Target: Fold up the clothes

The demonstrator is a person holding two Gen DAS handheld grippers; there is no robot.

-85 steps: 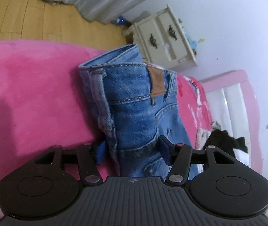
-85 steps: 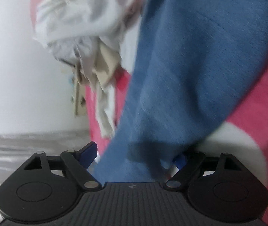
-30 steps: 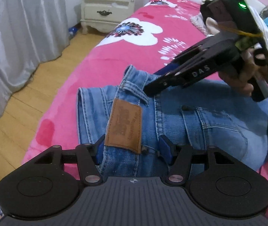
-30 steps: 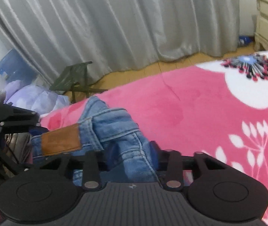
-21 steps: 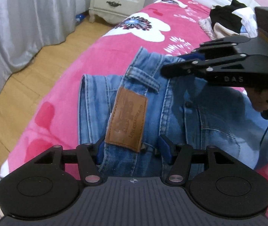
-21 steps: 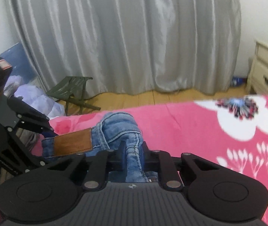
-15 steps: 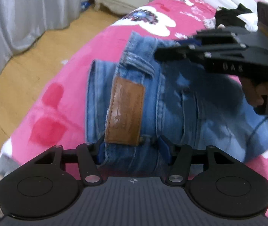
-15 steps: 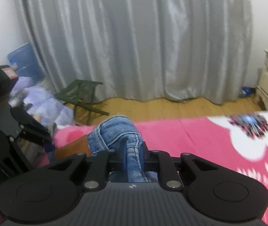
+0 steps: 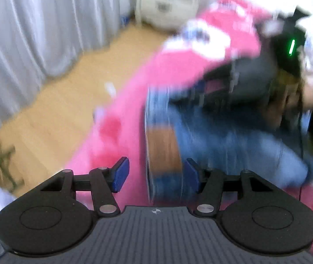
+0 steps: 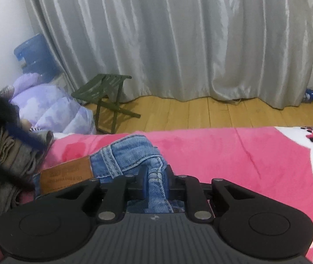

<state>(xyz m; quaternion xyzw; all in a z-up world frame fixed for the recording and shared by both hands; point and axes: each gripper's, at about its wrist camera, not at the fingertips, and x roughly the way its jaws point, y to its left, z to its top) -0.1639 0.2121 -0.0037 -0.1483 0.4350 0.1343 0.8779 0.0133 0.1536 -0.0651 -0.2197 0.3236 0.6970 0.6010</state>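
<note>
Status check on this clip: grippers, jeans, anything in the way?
Left gripper open, beside the jeans. Right gripper shut on the jeans' waistband. Jeans lie on the pink blanket. Nothing in the way; left view blurred.

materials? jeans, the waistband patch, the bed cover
Jeans: washed blue denim, visible twill weave and pale double stitching.
Patch: tan, embossed lettering; leather or imitation, can't tell which.
Bed cover: pink plush fleece by its soft matte nap, probably synthetic.
</note>
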